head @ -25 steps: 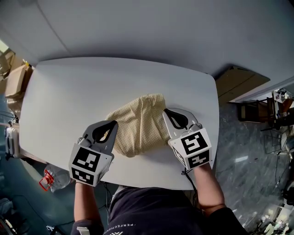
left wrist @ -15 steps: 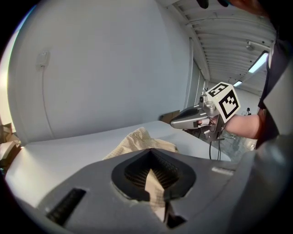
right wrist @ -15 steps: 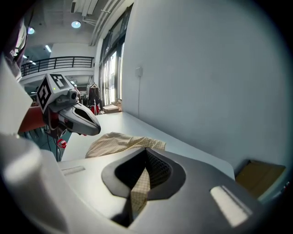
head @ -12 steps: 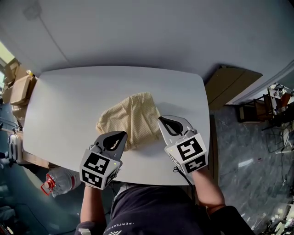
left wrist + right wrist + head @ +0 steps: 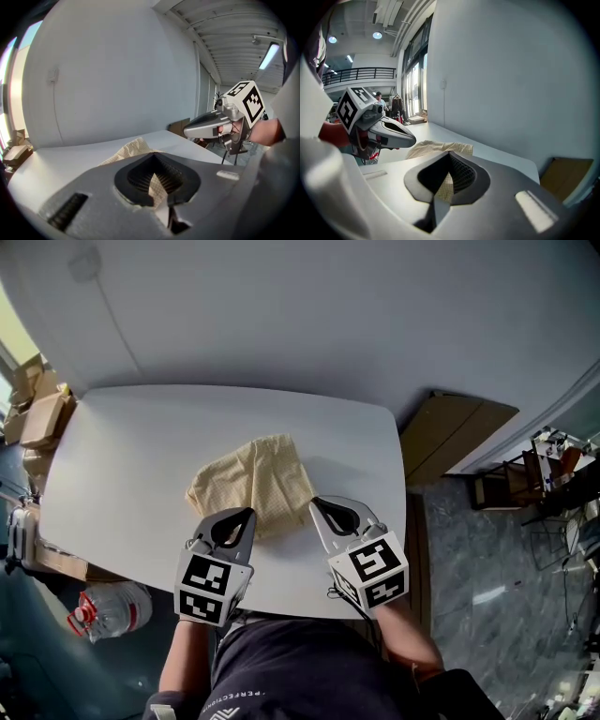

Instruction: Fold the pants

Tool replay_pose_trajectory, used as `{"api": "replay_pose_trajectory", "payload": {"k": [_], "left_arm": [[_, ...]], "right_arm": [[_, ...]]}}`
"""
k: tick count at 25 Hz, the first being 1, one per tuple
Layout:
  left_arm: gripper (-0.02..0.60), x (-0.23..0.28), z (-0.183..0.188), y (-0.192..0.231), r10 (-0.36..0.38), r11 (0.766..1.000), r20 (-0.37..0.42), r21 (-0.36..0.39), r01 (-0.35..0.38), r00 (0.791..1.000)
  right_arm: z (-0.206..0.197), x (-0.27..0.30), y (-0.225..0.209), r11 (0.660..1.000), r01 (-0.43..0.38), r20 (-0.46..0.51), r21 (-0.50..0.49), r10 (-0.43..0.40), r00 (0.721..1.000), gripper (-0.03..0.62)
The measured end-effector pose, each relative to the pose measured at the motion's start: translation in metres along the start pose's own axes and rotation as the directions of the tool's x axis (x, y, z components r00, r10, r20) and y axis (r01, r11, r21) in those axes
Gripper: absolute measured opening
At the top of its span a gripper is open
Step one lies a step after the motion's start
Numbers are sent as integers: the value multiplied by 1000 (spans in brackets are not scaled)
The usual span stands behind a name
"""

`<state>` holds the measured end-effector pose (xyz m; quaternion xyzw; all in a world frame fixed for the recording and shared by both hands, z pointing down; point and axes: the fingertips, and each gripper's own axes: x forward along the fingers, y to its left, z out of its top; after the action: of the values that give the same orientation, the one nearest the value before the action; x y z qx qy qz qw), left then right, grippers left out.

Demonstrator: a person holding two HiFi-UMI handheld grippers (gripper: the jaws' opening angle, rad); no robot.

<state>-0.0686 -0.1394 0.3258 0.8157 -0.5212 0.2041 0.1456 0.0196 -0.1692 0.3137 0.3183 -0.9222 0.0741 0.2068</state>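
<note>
The left tongs (image 5: pixel 246 517) are pressed together with nothing pinched. In the left gripper view only the oval gap behind the tips stays open, and cream cloth shows through it from beyond. The right tongs (image 5: pixel 317 505) are likewise pressed together and bare. Both point away from the person, slightly downward, side by side, with their tips at the near edge of the pants (image 5: pixel 251 486), the left at the near hem and the right at the near right corner. That position suggests the tongs are clear of the cloth between folds, or that folding is finished, rather than mid-grab.

The pants lie as a compact cream bundle around the middle of the table (image 5: pixel 131 456), a little toward its near side. This suggests at least one fold is already made.

From above, I cannot tell whether either tip touches the cloth. The waistband, the legs and the number of layers cannot be made out in the bundle. Each gripper view is half filled by its own grey body, which hides the tabletop directly beneath. The person's dark shirt (image 5: pixel 300 671) covers part of the table's near edge. On the floor to the near left, a plastic bottle (image 5: pixel 111 610) is partly cut off by the table, and cardboard boxes (image 5: pixel 42 418) sit at the far left.
</note>
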Motion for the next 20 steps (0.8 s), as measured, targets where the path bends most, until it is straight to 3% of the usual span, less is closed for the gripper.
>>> {"api": "replay_pose_trajectory", "payload": {"k": [6,11,20], "left_arm": [[-5,-3,4,-18,7,1000,22,19,-7,1000],[-5,0,-4,-28,-3,1000,6,-19,4,1000],[-5,-8,-7,-31,27,999,0,-19,-27,1000]], "right_arm": [[-3,-19,1,997,-1,39,74,-2,999,-2],[-12,-28,-1,991,-19,36,134,14,999,-2],[-15,-31,6,988,-45,51,146,37,998,-2]]}}
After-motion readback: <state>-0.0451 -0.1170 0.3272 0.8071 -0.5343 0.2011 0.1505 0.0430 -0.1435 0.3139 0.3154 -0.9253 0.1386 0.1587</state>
